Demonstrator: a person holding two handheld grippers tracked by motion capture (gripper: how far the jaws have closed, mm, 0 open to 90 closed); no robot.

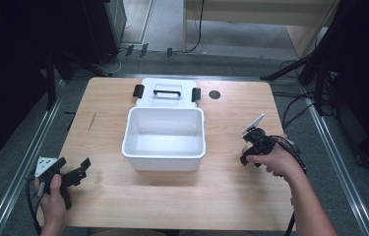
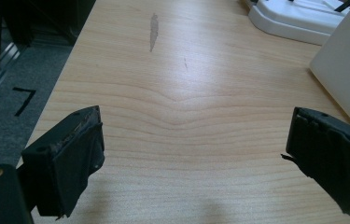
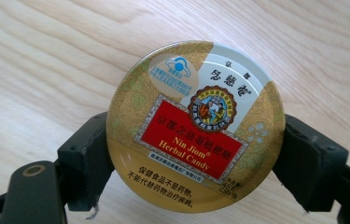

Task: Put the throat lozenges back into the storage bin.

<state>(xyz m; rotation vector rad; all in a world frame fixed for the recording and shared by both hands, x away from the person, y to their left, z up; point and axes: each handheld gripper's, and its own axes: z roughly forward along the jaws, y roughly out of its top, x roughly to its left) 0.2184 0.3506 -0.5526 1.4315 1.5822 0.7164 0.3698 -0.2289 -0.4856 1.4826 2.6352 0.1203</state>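
right gripper point(image 3: 196, 154) – clamps candy tin point(image 3: 195, 126) | left gripper point(image 2: 196, 158) – jaws apart

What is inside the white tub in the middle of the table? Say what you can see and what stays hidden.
The white tub shows a bare white floor and walls, with nothing in it. Its near wall hides the strip of floor just behind it. Its lid lies flat on the table behind the tub.

Round candy tin point(image 3: 195, 126) lid reads "Nin Jiom Herbal Candy", plus Chinese txt.
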